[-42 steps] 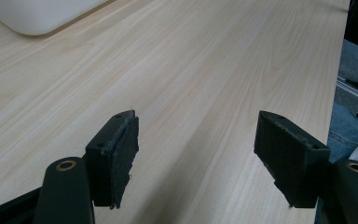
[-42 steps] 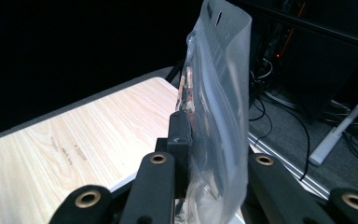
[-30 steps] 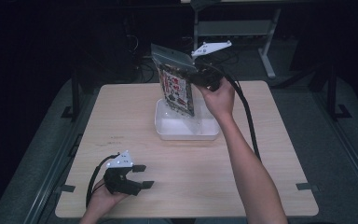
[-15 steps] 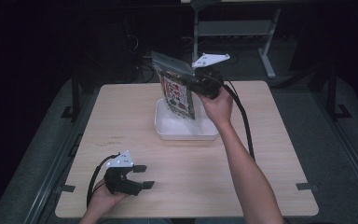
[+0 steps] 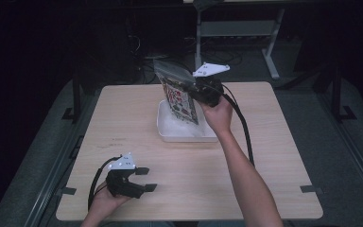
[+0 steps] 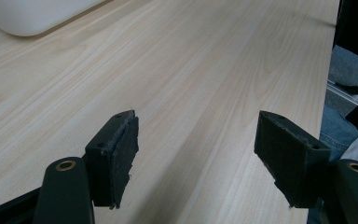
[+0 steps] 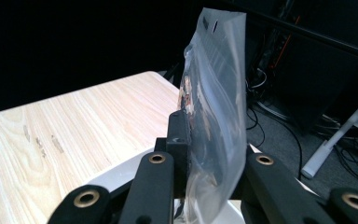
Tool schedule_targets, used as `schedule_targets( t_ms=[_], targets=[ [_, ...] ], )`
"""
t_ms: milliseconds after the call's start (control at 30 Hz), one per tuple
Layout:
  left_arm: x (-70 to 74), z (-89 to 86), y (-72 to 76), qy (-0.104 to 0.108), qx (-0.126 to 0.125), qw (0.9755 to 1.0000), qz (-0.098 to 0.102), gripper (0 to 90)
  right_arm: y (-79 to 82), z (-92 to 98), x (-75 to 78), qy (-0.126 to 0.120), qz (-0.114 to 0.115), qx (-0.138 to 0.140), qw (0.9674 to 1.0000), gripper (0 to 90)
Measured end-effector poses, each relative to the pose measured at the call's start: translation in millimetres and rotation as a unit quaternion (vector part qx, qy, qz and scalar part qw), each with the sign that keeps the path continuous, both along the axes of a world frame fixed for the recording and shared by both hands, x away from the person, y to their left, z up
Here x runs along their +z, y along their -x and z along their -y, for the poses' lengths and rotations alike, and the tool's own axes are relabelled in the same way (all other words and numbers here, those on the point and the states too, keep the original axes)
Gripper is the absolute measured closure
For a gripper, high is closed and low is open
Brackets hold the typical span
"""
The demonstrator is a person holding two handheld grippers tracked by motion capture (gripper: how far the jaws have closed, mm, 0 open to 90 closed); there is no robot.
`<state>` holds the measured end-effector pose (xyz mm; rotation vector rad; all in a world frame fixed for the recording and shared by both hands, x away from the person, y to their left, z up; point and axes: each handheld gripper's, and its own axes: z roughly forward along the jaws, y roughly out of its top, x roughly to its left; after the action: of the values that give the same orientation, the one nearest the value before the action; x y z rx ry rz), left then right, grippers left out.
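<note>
A clear plastic bag [image 5: 178,97] with a red and white printed card inside hangs tilted over the white tray [image 5: 170,135] at the table's middle. My right gripper [image 5: 194,90] is shut on the bag's upper part. In the right gripper view the bag [image 7: 212,107] stands edge-on between the two black jaws, which press on it. My left gripper [image 5: 144,179] rests low near the table's front left edge, open, with nothing between its pads [image 6: 121,156].
The wooden table [image 5: 123,123] has bare room to the left and right of the tray. A corner of the tray [image 6: 28,18] lies far ahead of the left gripper. Table legs and cables stand on the dark floor behind.
My right gripper has come down with the bag, which now hangs lower over the tray. The left gripper has not moved.
</note>
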<state>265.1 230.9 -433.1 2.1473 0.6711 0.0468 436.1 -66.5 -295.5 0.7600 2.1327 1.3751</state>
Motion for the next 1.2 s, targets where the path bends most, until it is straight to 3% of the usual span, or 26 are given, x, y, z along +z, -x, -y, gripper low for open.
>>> schedule_targets(
  t_ms=[267,500,667,767,900,967,1200],
  targets=[
    [-0.3,0.9,-0.3,0.001,-0.001,1.0,-0.002,29.3,-0.5,10.3,-11.9,-0.029,0.0,0.002,0.9996,77.3],
    [0.2,1.5,-0.3,0.003,-0.002,1.0,-0.002,29.4,0.6,22.5,-20.7,-0.038,-0.004,0.001,0.9993,77.5],
    [0.7,0.8,-1.1,0.005,-0.001,1.0,-0.003,29.3,0.0,24.7,-22.6,-0.027,-0.011,0.012,0.9995,77.6],
    [1.1,0.6,-1.1,0.006,0.0,1.0,-0.002,29.3,-2.0,25.0,-26.7,-0.024,-0.027,0.022,0.9991,77.8],
    [0.9,0.0,-1.4,0.006,0.001,1.0,-0.003,29.2,-3.2,27.5,-28.3,-0.026,-0.032,0.014,0.9991,77.9],
    [1.4,0.2,-1.6,0.007,0.0,1.0,-0.002,29.3,-5.4,29.1,-30.6,-0.022,-0.047,0.012,0.9986,78.0],
    [1.6,0.6,-1.3,0.007,-0.001,1.0,-0.002,29.2,-7.3,30.8,-33.0,-0.023,-0.052,0.008,0.9983,77.9]
  ],
)
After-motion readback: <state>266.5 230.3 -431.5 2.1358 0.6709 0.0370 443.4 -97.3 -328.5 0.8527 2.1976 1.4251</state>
